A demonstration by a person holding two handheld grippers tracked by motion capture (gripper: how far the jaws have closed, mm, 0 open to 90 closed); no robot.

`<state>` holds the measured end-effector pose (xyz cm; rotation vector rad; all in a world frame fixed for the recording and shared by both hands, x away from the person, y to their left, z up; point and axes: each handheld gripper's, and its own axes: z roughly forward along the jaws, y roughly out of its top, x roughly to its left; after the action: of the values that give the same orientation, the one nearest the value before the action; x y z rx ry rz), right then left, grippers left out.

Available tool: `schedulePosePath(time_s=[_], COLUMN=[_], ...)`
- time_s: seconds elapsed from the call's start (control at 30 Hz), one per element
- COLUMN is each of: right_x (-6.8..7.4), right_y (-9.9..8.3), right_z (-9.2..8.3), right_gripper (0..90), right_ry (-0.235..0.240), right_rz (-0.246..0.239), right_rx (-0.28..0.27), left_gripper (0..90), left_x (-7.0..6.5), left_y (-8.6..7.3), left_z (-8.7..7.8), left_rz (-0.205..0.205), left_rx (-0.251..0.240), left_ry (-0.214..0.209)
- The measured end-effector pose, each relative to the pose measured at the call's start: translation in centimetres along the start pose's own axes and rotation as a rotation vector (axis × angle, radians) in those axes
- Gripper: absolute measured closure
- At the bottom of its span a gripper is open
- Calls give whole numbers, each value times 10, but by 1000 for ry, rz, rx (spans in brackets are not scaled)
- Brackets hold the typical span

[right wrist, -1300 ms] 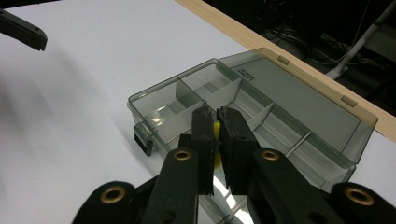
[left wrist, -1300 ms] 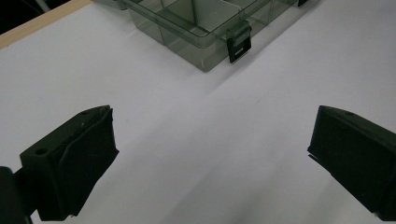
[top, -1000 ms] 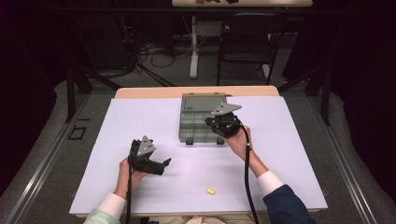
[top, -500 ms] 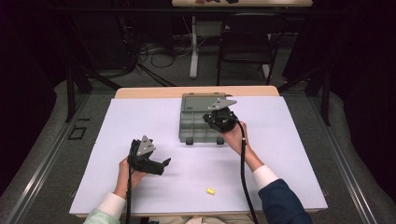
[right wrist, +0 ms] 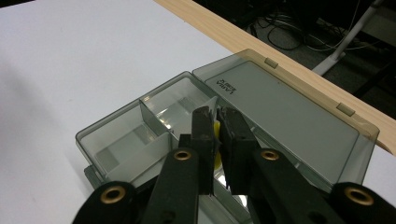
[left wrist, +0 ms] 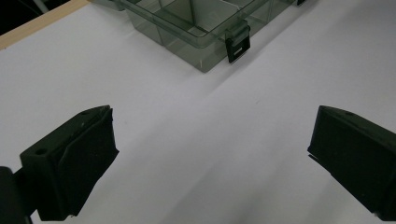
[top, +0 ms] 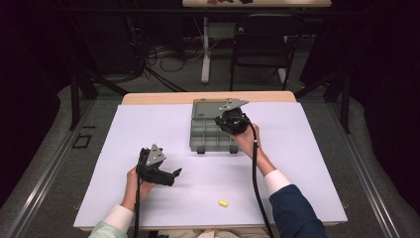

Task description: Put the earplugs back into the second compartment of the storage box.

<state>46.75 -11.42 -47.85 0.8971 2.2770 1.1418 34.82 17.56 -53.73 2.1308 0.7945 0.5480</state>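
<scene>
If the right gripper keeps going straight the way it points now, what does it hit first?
The right gripper, shut on a small yellow piece, points down into the open box. It would probably meet the floor of a compartment by the divider first; which compartment is hard to tell.

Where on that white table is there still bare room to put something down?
Plenty. The table is bare along its left side, from the box out to the left edge, and on the right past the right gripper. The near middle holds a small yellow piece beside the left gripper. It is crowded at the box, where the right gripper's fingers pinch another yellow piece.
</scene>
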Motion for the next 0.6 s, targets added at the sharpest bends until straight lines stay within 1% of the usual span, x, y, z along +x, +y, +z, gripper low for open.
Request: schedulePosePath(time_s=[0.17,0.27,0.37,0.6], right_x=[2,1,0,-3], right_y=[4,6,8,9], right_z=[5,9,13,17], right_gripper=[843,843,843,843], right_ry=[1,2,1,-8], right_rz=[-5,-5,4,-6], right_rx=[7,17,19,30], left_gripper=[0,1,1,1], left_x=[0,0,0,0], left_y=[0,0,0,1], left_z=[1,0,0,-1], left_rz=[7,2,2,6], left_rx=[4,-1,-1,-6], left_ry=[-4,0,-1,-5])
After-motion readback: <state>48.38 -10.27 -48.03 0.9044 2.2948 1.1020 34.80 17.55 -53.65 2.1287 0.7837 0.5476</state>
